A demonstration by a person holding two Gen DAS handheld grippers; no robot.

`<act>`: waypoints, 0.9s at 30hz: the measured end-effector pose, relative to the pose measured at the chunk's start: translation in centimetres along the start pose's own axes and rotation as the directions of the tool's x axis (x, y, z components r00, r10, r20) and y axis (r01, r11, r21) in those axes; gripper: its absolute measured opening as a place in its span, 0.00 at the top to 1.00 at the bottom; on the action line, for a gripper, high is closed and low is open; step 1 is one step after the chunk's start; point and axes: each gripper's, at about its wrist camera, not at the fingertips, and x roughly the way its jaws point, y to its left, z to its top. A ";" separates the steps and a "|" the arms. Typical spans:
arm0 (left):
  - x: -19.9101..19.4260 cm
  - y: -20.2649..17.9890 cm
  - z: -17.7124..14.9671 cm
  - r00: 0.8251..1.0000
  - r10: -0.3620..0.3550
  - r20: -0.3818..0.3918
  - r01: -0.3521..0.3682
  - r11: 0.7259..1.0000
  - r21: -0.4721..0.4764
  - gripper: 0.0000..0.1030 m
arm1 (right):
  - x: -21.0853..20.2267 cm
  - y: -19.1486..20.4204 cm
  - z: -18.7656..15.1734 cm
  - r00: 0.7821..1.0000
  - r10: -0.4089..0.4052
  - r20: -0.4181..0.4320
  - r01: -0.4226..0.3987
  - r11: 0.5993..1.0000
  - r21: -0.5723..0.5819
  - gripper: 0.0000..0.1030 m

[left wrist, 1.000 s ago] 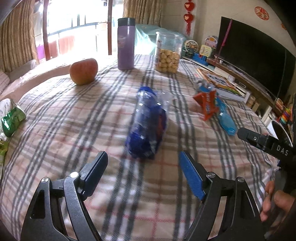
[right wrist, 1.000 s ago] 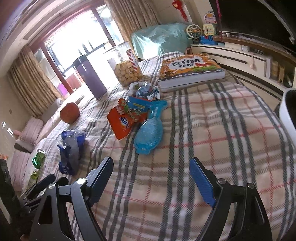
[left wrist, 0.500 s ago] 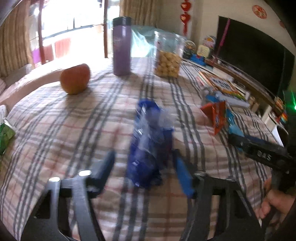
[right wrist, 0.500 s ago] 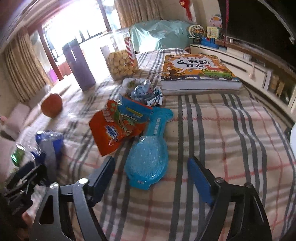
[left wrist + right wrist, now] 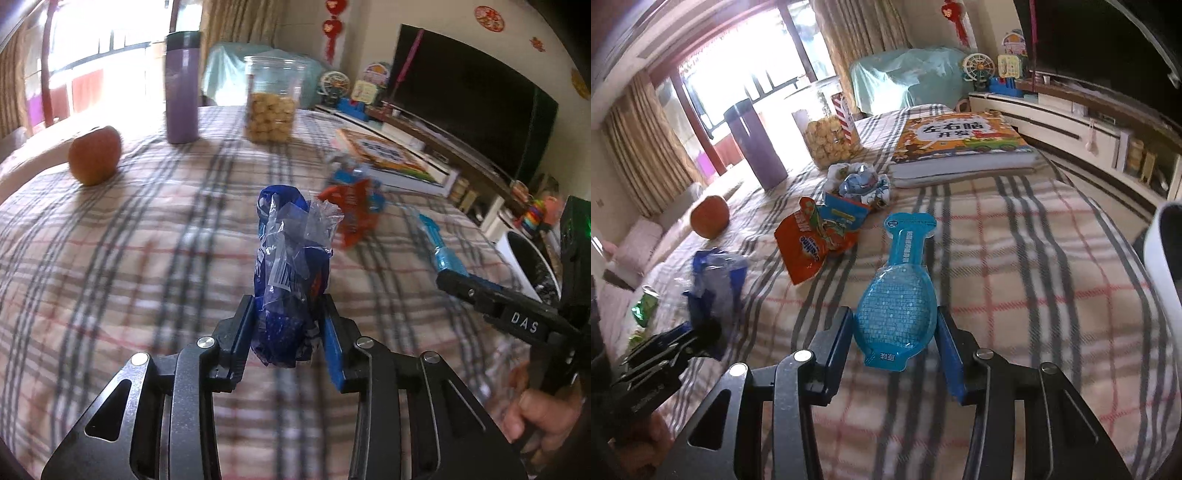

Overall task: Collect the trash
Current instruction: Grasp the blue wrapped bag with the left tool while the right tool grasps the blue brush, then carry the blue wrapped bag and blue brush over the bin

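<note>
My left gripper (image 5: 290,332) is shut on a crumpled blue plastic wrapper (image 5: 291,273) on the plaid tablecloth; the wrapper also shows in the right wrist view (image 5: 714,284). My right gripper (image 5: 895,341) is shut on a flat blue spoon-shaped plastic package (image 5: 897,299); the package also shows in the left wrist view (image 5: 441,251). An orange snack bag (image 5: 809,242) and a small crumpled wrapper heap (image 5: 860,184) lie beyond it. A green wrapper (image 5: 644,306) lies at the table's left edge.
An apple (image 5: 95,155), a purple flask (image 5: 181,88), a clear jar of snacks (image 5: 271,103) and a thick children's book (image 5: 960,147) stand on the table. A white bin (image 5: 1163,258) is at the right edge. A TV (image 5: 469,96) stands behind.
Both grippers moved forward and closed: the left one onto the blue wrapper, the right one onto the blue spoon-shaped package. Both were open a second ago.
</note>
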 end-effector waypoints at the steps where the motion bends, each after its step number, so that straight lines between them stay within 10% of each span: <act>1: -0.1 -0.5 0.0 1.000 -0.009 -0.001 0.009 1.000 0.007 0.68 | -0.5 -0.3 -0.2 1.000 0.005 0.003 -0.005 1.000 0.007 0.56; 27: 1.0 -12.9 -1.0 0.981 -0.179 -0.077 0.190 0.968 0.163 0.68 | -9.5 -9.1 -3.7 0.995 -0.048 0.082 0.035 0.988 0.150 0.56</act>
